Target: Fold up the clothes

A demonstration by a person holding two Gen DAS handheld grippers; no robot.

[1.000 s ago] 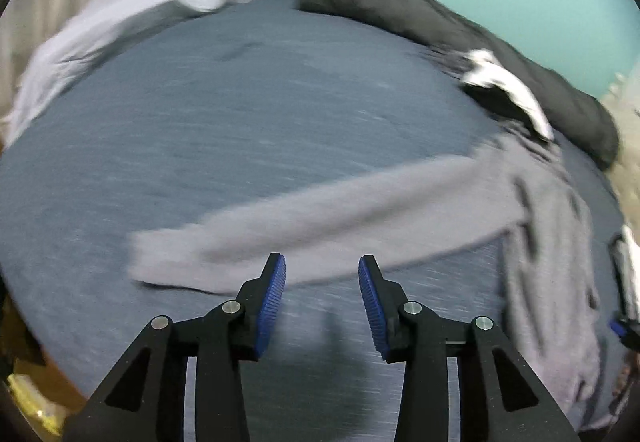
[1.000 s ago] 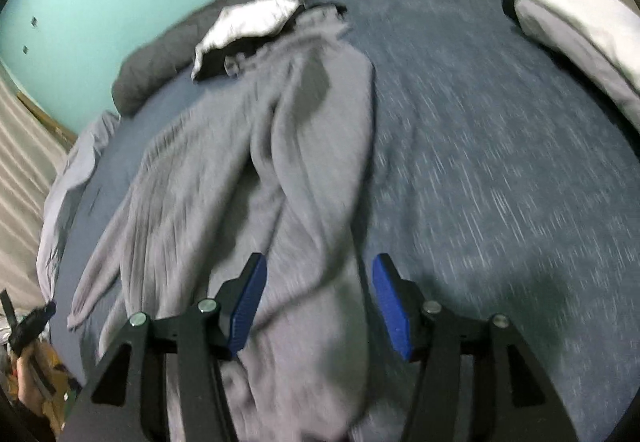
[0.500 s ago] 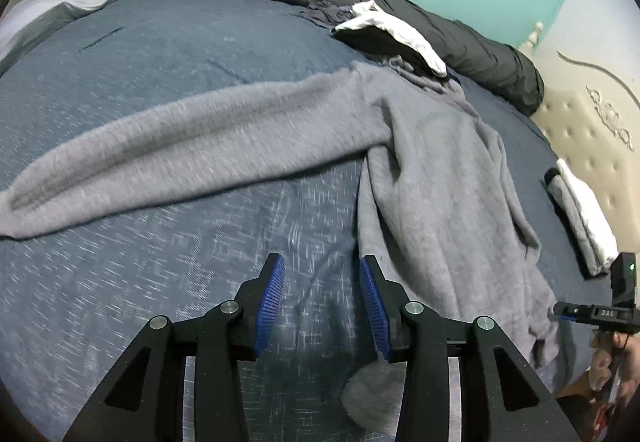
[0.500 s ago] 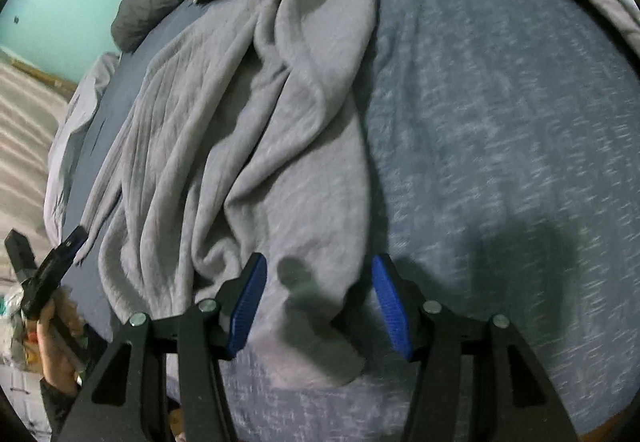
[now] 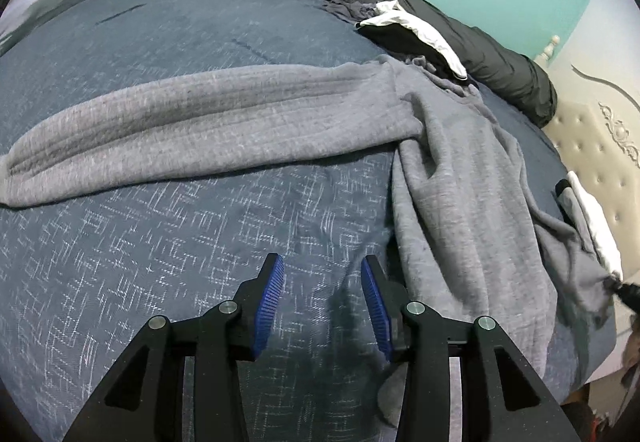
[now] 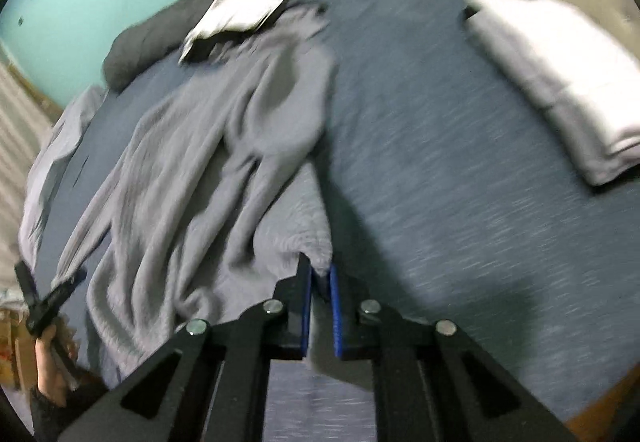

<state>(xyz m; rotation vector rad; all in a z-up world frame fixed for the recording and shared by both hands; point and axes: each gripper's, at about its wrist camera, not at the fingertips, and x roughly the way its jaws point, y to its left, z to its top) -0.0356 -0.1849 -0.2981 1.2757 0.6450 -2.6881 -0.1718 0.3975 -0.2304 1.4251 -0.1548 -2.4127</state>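
My right gripper (image 6: 320,284) is pinched almost shut on the near edge of the grey sweater (image 6: 192,177). I hold the cloth there so I can pull or lift that side for a fold.

My left gripper (image 5: 322,296) is wide open and holds nothing. It hangs over the bare blue bedspread (image 5: 160,250). The sweater's body lies just to its right, and one long sleeve (image 5: 200,121) stretches across ahead of it, out to the left.

The sweater is spread out and bumpy, not folded. I think the sleeve needs to come in over the body.

Far ahead and to the right of my right gripper sits a neat folded pile (image 6: 560,81).
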